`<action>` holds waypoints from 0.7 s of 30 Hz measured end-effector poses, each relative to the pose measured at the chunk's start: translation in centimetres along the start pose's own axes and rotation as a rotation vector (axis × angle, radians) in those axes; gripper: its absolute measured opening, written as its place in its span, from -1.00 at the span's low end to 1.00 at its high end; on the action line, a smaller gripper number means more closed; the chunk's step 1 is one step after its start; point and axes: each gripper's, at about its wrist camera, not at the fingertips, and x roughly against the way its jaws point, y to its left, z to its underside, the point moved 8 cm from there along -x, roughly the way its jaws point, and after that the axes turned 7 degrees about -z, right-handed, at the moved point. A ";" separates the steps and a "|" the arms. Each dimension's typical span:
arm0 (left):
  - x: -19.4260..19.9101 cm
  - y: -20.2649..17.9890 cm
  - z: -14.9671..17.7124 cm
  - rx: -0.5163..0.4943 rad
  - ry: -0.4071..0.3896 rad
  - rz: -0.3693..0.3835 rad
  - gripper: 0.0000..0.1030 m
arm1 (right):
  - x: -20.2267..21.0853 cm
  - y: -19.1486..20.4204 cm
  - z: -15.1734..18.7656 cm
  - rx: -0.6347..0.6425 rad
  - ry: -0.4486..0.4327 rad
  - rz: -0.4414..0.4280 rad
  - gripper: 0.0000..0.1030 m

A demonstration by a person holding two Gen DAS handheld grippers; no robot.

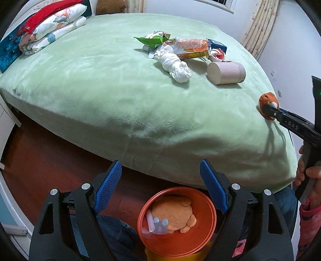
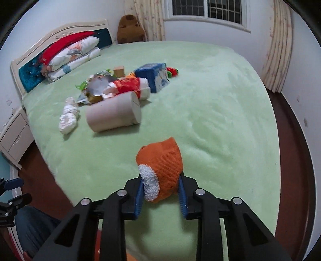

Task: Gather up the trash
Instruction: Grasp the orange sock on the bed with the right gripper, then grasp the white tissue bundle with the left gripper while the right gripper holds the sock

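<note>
- While our right gripper [image 2: 160,192] is clenched on a rolled orange sock [image 2: 162,168] with a fluffy white patch, it holds the bundle above the near part of the green bedspread [image 2: 220,120]; the blue pads [image 2: 183,197] press the sock from both sides.
- From the left wrist view we see that same sock [image 1: 265,101] pinched at the tip of the right gripper [image 1: 269,110], at the right edge of the bed, with a hand [image 1: 309,176] gripping the handle lower down.
- Our left gripper [image 1: 160,184] is released, jaws spread wide with nothing between the pads; it hangs over an orange bin [image 1: 144,235] that stands on the floor just beside the near edge of the bed.
- Inside the bin we see a crumpled orange-tan piece [image 1: 174,212] and some pale, translucent plastic bits [image 1: 158,224].
- Farther up the bed lies the rest of the litter: a pale cylindrical container [image 2: 114,112] on its side, a twisted white cloth [image 2: 68,118] to its left, and behind them a heap of wrappers [image 2: 112,86] with a blue carton [image 2: 154,77].
- At the far left, folded bedding [image 2: 72,54] rests against the headboard [image 2: 30,68], and a brown plush toy [image 2: 130,28] sits in the far corner below the window [image 2: 208,10].
</note>
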 end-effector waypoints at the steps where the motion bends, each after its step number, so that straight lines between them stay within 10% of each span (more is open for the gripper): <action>1: 0.0 0.0 -0.1 -0.001 -0.001 -0.002 0.52 | 0.5 0.2 -0.1 0.012 -0.012 0.006 -0.46; 21: -2.3 -2.8 -9.5 -0.008 -0.111 0.020 0.52 | 6.1 3.3 0.5 0.052 -0.094 -0.065 -0.44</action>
